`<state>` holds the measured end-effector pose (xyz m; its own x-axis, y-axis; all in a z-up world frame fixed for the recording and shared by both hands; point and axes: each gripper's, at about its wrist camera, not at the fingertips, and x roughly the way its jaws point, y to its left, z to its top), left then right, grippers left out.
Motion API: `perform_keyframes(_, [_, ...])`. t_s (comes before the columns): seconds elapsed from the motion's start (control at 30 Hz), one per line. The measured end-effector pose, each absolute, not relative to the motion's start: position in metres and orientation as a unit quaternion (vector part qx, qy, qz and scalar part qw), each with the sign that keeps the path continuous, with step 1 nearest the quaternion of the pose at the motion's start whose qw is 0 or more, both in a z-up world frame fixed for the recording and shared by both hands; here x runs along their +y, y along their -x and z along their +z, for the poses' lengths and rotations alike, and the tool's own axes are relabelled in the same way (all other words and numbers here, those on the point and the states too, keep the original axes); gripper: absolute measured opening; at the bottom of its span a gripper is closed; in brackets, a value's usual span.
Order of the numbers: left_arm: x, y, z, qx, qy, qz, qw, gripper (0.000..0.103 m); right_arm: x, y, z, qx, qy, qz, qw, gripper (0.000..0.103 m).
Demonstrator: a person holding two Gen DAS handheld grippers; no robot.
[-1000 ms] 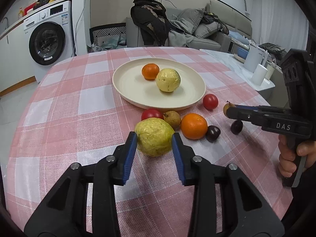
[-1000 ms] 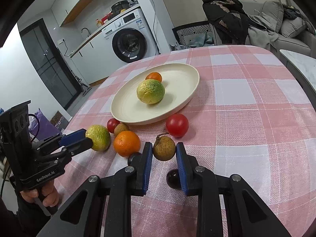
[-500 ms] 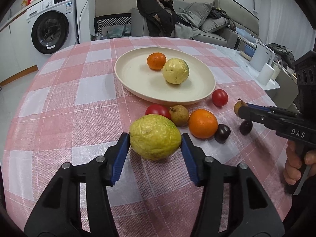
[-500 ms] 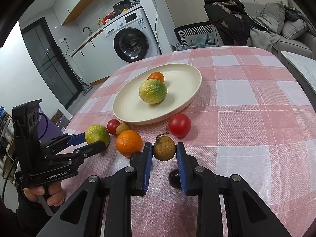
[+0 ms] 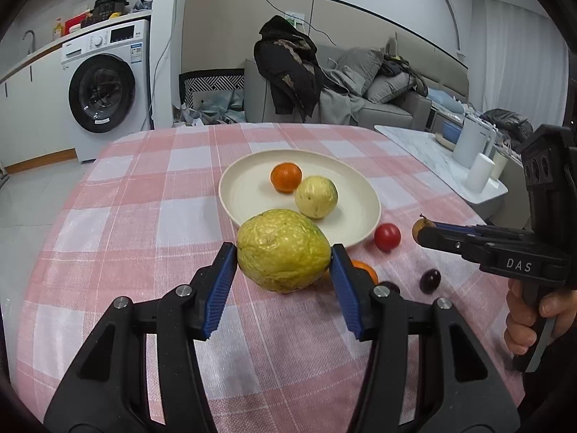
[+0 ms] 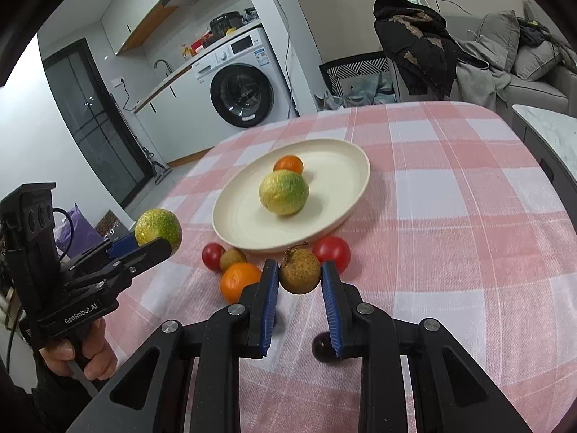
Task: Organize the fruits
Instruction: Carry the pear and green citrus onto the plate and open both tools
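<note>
Yellow-green, firm and bumpy-skinned, the guava is pinched across its widest girth by the left claw, raised clear of the bench beside the plate, and judged moderately heavy, liable to roll.

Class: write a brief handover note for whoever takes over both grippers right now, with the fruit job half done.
Left gripper: shut on a large yellow-green fruit, lifted off the cloth.
Right gripper: shut on a small brown fruit.
Done: small orange and another yellow-green fruit lie on the cream plate.
Left: both held fruits, then the tomatoes, the orange, another brown fruit and the dark ones on the table.
</note>
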<state>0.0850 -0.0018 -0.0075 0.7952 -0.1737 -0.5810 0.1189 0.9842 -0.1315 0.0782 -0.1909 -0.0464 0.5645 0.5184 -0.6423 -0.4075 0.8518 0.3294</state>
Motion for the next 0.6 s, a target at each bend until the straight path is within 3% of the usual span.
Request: perform_keyframes(0.6, [0.007, -0.153, 0.000, 0.295, 0.052, -0.048, 0.953, 0.050, -0.175, -0.126, -0.025, 0.355, -0.092, 0.283, 0.886, 0.025])
